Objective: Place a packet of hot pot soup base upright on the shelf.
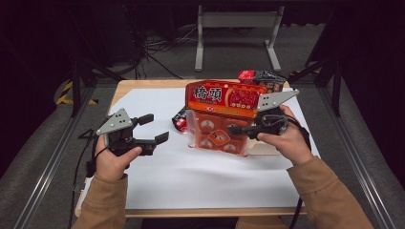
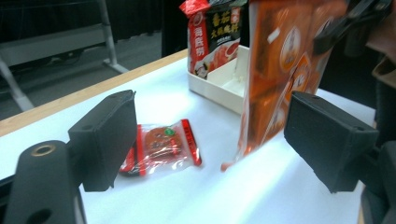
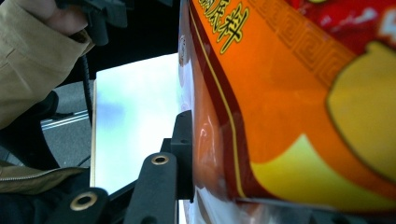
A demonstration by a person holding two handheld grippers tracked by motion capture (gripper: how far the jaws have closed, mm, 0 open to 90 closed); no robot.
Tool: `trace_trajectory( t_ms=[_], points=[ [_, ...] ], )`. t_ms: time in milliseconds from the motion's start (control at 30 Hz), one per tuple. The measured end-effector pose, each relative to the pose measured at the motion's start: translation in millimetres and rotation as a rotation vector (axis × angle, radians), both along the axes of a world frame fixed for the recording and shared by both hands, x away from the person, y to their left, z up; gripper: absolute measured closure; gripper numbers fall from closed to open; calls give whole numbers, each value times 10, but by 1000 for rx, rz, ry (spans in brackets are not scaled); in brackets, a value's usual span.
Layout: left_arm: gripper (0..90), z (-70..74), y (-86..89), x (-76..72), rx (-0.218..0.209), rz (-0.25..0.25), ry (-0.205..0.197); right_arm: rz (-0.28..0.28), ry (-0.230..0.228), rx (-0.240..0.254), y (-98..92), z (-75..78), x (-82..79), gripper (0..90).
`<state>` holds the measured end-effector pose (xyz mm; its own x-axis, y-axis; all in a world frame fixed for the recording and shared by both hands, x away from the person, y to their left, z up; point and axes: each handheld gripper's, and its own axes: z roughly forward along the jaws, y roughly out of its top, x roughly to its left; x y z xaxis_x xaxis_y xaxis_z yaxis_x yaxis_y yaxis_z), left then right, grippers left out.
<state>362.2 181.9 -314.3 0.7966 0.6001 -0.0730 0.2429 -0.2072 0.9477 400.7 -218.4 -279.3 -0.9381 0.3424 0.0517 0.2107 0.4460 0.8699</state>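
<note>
Both tan sleeves came in over the bench's near edge in the high view, a hand on each gripper. On the person's left, the left gripper (image 1: pixel 152 128) hung above the white sheet (image 1: pixel 191 171) near the bench's left edge, its jaws spread wide with nothing between them. Its own view looked along the two black pads at bare white sheet, with a small red sachet (image 2: pixel 161 147) lying flat just beyond the left pad.

Towards the right edge, the right gripper (image 1: pixel 243 129) was clamped on the large orange snack bag (image 1: pixel 224 117), which hung upright above the sheet, lifted clear of it, its red banner with white characters uppermost and the clear lower part showing the small packs inside. In the right gripper view, one black pad (image 3: pixel 184 149) pressed flat against the bag's glossy orange side.

Behind the bag, at the bench's far right corner, stood a white tray (image 2: pixel 224 86) with a red and black packet (image 2: pixel 212 35) upright in it. In the high view the small red sachet lay on the sheet just left of the hanging bag, between the two grippers but nearer the bag. Bench wood showed as a thin strip along the far and near edges around the white sheet.
</note>
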Motion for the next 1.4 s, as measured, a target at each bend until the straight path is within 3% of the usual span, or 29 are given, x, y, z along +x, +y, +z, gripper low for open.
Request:
trace_trajectory(
  t_ms=[367, 767, 1200, 1400],
  points=[
    [155, -119, 79, 101, 9, 39, 44, -75, -21, 13, -186, 159, 84, 704],
    [143, -228, 129, 186, 33, 62, 72, -159, -95, 10, -412, 272, 218, 703],
    [126, -395, 210, 303, 44, 94, 110, -226, -131, -11, -634, 234, 300, 704],
    [106, -479, 237, 351, 45, 108, 113, -248, -145, 5, -739, 193, 325, 704]
  ],
)
